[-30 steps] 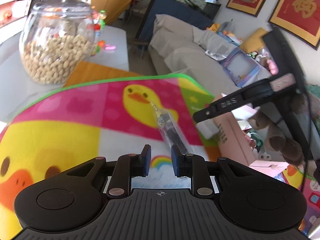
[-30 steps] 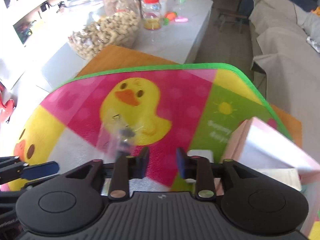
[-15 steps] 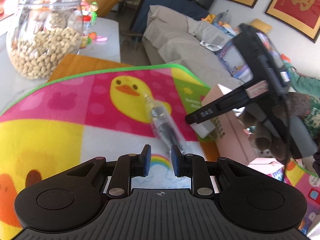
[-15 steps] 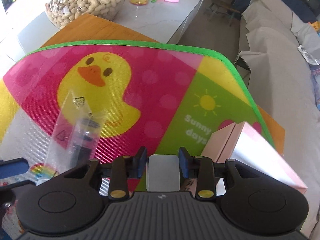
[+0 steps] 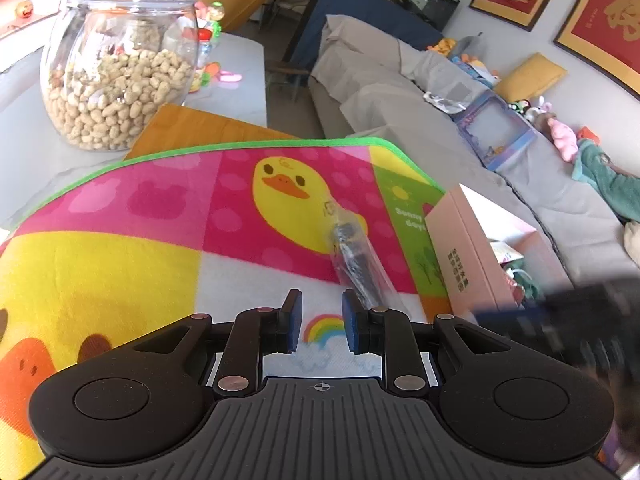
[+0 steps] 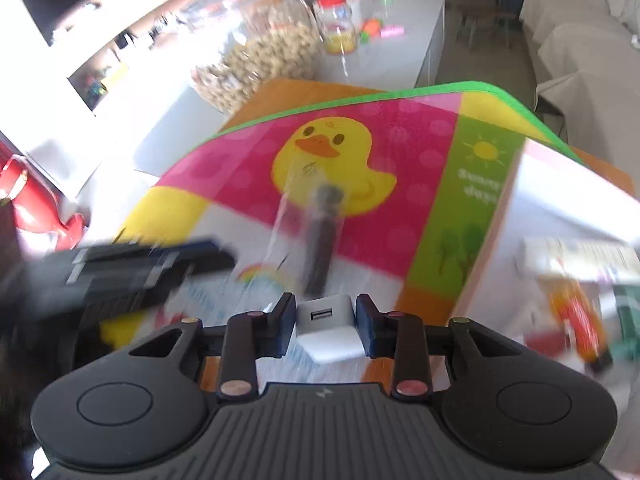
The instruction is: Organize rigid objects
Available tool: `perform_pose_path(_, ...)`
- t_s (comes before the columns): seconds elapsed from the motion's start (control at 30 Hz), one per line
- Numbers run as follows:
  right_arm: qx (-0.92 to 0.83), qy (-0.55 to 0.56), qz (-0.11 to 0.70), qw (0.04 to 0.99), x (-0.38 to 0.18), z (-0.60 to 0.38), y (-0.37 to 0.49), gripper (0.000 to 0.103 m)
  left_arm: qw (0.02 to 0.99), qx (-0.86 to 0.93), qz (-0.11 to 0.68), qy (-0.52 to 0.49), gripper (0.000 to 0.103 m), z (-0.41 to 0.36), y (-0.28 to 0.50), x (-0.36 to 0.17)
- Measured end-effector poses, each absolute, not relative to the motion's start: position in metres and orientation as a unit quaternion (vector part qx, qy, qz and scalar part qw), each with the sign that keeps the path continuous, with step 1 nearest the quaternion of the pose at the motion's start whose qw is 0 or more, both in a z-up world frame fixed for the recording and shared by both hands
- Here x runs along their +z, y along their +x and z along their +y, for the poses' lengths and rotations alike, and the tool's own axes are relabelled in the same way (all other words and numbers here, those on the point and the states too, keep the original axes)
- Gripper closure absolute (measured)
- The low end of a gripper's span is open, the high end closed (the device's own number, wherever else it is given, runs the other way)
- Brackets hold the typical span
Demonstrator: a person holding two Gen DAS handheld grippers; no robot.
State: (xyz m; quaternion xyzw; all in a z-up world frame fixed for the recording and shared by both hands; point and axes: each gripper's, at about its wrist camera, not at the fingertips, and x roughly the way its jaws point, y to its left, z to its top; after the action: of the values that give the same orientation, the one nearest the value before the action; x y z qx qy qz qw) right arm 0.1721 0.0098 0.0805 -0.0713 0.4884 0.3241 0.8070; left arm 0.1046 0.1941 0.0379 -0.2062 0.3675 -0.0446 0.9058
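My right gripper [image 6: 326,326] is shut on a white USB charger block [image 6: 327,328], held above the colourful duck mat [image 6: 400,216]. A dark cylinder in a clear plastic bag [image 6: 318,248] lies on the mat just ahead; it also shows in the left wrist view [image 5: 356,264]. A pink box [image 5: 464,256] with several small items inside stands at the mat's right edge [image 6: 560,208]. My left gripper [image 5: 322,326] is open and empty over the mat, left of the bagged cylinder. The right gripper appears blurred at the right of the left wrist view [image 5: 560,320].
A big glass jar of peanuts [image 5: 120,80] stands at the back left on a white table [image 5: 244,92] with small toys and a smaller jar [image 6: 338,28]. A grey-covered sofa [image 5: 400,80] runs behind the mat. A red object [image 6: 24,200] sits far left.
My right gripper has taken hold of the white charger and lifted it, swinging back and left with blur. The left gripper has pulled back slightly and stayed open.
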Motion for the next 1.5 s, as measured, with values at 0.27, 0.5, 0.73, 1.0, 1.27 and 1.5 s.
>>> perform_pose_path(0.27, 0.307, -0.045, 0.454, 0.835, 0.059, -0.030, 0.109, 0.073, 0.918, -0.024, 0.363, -0.160, 0.079, 0.156, 0.157, 0.045)
perform_pose_path(0.5, 0.262, -0.052, 0.387, 0.882, 0.041, -0.060, 0.065, 0.051, 0.913, 0.005, 0.397, -0.091, 0.071, 0.129, 0.177, 0.030)
perform_pose_path(0.73, 0.233, -0.035, 0.395, 0.888, 0.018, -0.082, 0.058, 0.045, 0.910, -0.010, 0.412, -0.035, 0.069, 0.110, 0.186, 0.018)
perform_pose_path(1.0, 0.247, 0.009, 0.373, 0.894, 0.008, -0.083, 0.051, 0.011, 0.907, -0.083, 0.412, 0.001, 0.074, 0.112, 0.157, 0.018)
perform_pose_path(1.27, 0.245, -0.023, 0.388, 0.888, 0.008, -0.061, 0.053, 0.000, 0.908, -0.091, 0.407, -0.023, 0.079, 0.141, 0.087, 0.018)
perform_pose_path(1.5, 0.288, -0.033, 0.383, 0.877, 0.020, -0.041, 0.060, 0.014, 0.909, -0.099, 0.401, -0.050, 0.079, 0.156, 0.050, 0.016)
